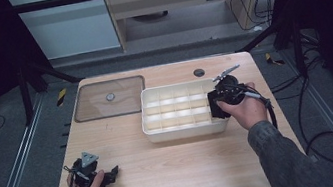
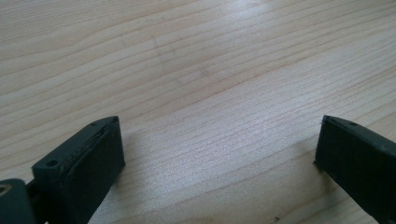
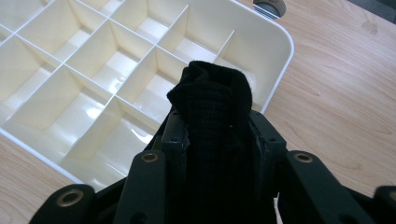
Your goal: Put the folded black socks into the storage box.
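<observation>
A cream divided tray (image 1: 152,126) with several compartments sits mid-table. My right gripper (image 1: 218,104) hovers at its right end, shut on a rolled black cloth (image 3: 215,112) that sticks up between the jaws above the tray's right-hand compartments (image 3: 154,88). The black cloth (image 1: 215,103) looks like a dark lump at the tray's right edge in the high view. My left gripper (image 1: 111,174) rests low over the bare wood at the front left. It is open, and in the left gripper view its fingers (image 2: 88,163) stand wide apart with nothing between them.
A clear lid (image 1: 109,98) with a round knob lies flat at the table's back left. A dark round grommet (image 1: 199,72) sits behind the tray. Bare wooden tabletop (image 1: 181,167) stretches between the two hands. Cables trail off to the right.
</observation>
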Action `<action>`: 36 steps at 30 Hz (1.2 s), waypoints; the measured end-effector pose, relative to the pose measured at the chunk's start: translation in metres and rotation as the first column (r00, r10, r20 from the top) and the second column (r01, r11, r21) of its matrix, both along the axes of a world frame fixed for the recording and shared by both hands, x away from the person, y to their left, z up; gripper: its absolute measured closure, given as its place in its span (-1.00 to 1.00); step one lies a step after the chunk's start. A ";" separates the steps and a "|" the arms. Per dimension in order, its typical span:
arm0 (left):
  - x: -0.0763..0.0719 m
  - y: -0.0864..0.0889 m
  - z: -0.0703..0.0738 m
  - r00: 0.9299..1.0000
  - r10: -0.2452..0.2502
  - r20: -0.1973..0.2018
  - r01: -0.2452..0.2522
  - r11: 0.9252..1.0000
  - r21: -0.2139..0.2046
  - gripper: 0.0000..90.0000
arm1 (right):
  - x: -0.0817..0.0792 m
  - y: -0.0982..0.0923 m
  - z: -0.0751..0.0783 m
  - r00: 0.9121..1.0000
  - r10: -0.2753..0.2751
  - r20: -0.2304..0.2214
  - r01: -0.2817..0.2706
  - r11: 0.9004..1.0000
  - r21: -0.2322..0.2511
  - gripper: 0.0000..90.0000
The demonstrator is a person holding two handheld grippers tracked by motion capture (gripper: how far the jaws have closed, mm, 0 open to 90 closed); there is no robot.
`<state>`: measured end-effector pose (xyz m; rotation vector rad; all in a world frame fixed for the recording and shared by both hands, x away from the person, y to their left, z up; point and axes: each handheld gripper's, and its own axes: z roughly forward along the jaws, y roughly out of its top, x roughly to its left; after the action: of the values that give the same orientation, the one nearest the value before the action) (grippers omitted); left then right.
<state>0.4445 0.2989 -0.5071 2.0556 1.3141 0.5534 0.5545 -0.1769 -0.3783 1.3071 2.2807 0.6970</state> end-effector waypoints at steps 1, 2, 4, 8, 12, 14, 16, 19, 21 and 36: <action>0.000 0.000 0.000 1.000 0.000 0.000 0.000 1.000 0.000 -0.99 | 0.001 0.000 -0.001 1.000 0.002 -0.002 -0.002 1.000 0.000 0.43; 0.000 0.000 0.000 1.000 0.000 0.000 0.000 1.000 0.000 -0.99 | 0.001 0.000 -0.001 1.000 0.002 -0.004 -0.002 1.000 0.001 0.43; 0.000 0.000 0.000 1.000 -0.001 0.000 0.001 1.000 0.000 -0.99 | 0.001 0.002 -0.002 1.000 0.007 -0.004 -0.007 1.000 -0.004 0.43; 0.000 0.000 0.000 1.000 -0.001 0.000 0.001 1.000 0.000 -0.99 | 0.002 0.005 -0.005 1.000 0.011 -0.014 -0.011 1.000 -0.014 0.43; 0.000 0.000 0.000 1.000 -0.001 0.000 0.001 1.000 0.000 -0.99 | 0.002 0.006 -0.009 1.000 0.012 -0.022 -0.013 0.999 -0.033 0.43; 0.000 0.000 0.000 1.000 -0.002 -0.001 0.002 1.000 0.001 -0.99 | 0.003 0.007 -0.010 1.000 0.011 -0.025 -0.012 0.999 -0.031 0.43; 0.000 0.000 0.000 1.000 -0.001 0.000 0.001 1.000 0.000 -0.98 | 0.003 0.007 -0.011 1.000 0.012 -0.027 -0.013 0.999 -0.032 0.43; 0.000 0.000 0.000 1.000 -0.001 0.000 0.001 1.000 0.000 -0.99 | 0.003 0.007 -0.012 0.999 0.013 -0.030 -0.014 0.999 -0.032 0.43; 0.000 0.000 0.000 1.000 -0.001 0.000 0.001 1.000 0.000 -0.99 | 0.003 0.007 -0.013 0.999 0.010 -0.031 -0.011 0.999 -0.035 0.43; 0.000 0.000 0.000 1.000 -0.001 0.000 0.001 1.000 0.000 -0.99 | 0.002 0.008 -0.017 0.999 0.016 -0.038 -0.017 0.999 -0.037 0.43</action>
<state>0.4445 0.2990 -0.5071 2.0563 1.3130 0.5529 0.5566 -0.1687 -0.3957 1.2957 2.3255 0.6370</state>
